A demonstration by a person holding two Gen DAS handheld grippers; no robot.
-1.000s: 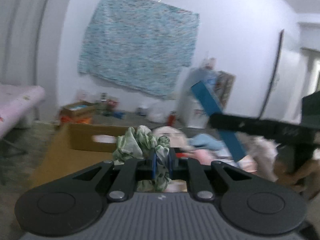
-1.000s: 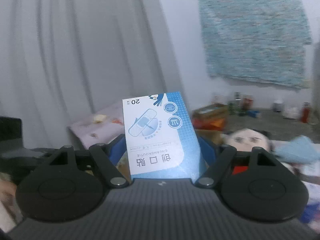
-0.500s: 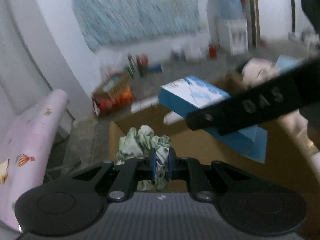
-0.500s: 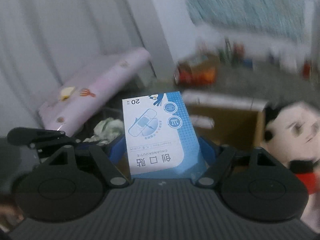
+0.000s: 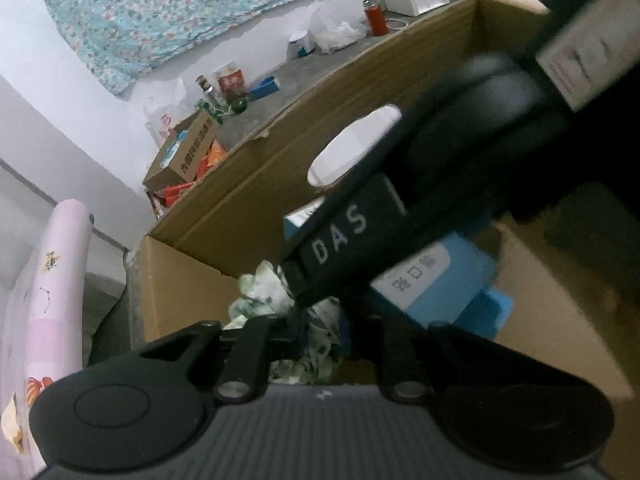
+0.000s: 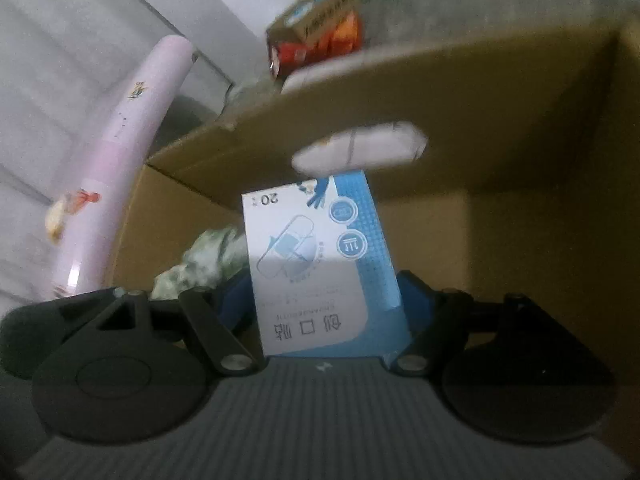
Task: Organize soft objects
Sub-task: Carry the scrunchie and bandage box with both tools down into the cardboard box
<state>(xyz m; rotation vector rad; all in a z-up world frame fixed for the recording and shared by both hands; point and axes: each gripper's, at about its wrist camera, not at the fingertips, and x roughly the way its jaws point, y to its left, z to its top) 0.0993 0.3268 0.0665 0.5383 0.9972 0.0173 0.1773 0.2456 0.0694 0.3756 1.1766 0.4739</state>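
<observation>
Right wrist view: right gripper [image 6: 326, 308] tilts blue box [image 6: 320, 264] into carton [image 6: 500, 128].

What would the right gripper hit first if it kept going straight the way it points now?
Probably the far inside wall of the cardboard box, near its handle cutout. The right gripper is shut on the bandage box, whose front edge would touch first. Depth is unclear.

Dim, flat indoor light — the white wall [image 5: 72, 92] is brightest, while the inside of the cardboard box [image 5: 256, 200] lies in deep shadow. The right wrist view is smeared by motion blur, worst along the top edge — fisheye bending curves straight lines at the rims of both views.
</observation>
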